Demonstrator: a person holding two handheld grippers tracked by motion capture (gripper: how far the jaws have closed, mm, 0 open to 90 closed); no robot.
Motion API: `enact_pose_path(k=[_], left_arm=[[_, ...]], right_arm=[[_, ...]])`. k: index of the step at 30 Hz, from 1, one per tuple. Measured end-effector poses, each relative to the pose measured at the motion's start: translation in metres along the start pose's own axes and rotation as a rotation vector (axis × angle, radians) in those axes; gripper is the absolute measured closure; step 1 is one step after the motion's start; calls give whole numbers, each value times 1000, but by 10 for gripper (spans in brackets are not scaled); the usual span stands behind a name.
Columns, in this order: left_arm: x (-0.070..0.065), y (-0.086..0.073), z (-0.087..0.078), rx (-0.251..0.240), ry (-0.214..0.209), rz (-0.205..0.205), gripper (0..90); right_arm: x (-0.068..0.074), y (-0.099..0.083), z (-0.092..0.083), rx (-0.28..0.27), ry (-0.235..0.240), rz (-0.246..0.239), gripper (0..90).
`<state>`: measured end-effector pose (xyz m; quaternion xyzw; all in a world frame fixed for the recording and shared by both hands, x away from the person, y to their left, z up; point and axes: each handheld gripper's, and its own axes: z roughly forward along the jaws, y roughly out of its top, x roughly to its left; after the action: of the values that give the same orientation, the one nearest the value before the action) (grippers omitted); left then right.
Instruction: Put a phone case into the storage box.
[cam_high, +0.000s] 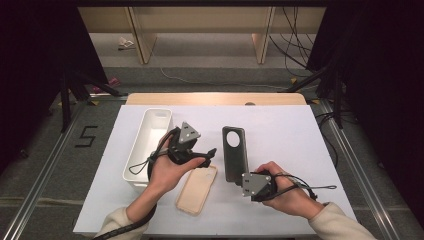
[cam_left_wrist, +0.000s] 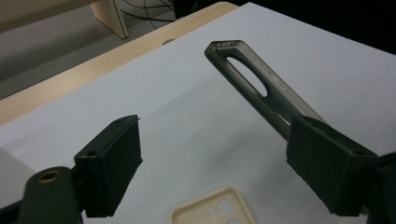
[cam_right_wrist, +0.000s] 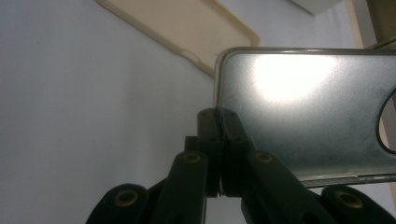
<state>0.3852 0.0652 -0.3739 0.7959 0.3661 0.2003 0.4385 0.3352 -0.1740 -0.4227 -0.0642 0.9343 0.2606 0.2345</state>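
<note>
A dim room with grey floor, black stands and pale wooden furniture legs surrounds a white-covered counter (cam_high: 280, 135) at the centre of the high view. At left of centre on the counter stands a long white rectangular plastic bin (cam_high: 150, 131), its long axis running up the frame. The left gripper (cam_high: 209, 154), held in the person's left hand (cam_high: 167, 172), sits just right of the bin, pointing toward the right of the frame; in the left gripper view its two black fingers (cam_left_wrist: 112, 163) stand wide apart with nothing between them, bare counter showing in the gap.

A beige soft rubber phone case (cam_high: 196, 189) lies open side up on the counter at lower centre of the high view, just below the left hand; its camera end appears at the bottom edge of the left gripper view (cam_left_wrist: 212, 210).

A dark grey translucent phone case with a round camera opening (cam_high: 234, 150) extends from centre toward lower right. The right gripper (cam_high: 243, 181), held in the right hand (cam_high: 290, 192), is clamped on the lower end of this case; in the right gripper view the fingers (cam_right_wrist: 212, 140) press together on the case's edge (cam_right_wrist: 303, 112), and the beige case lies beyond at upper centre (cam_right_wrist: 187, 28). The two cases lie near each other, not touching.
</note>
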Motion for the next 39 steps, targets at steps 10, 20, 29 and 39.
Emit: enact_pose_path(k=[10, 20, 29, 39], left_arm=[[-2, 27, 32, 81, -15, -79, 326], [-5, 40, 47, 129, -43, -161, 448], [1, 43, 47, 133, -46, -205, 569], [2, 46, 48, 135, -54, -244, 639]], right_arm=[[0, 3, -2, -8, -32, -22, 894], [1, 4, -2, -1, -41, -37, 894], [1, 5, -1, 13, -50, -55, 894], [2, 7, 0, 20, -55, -68, 894]])
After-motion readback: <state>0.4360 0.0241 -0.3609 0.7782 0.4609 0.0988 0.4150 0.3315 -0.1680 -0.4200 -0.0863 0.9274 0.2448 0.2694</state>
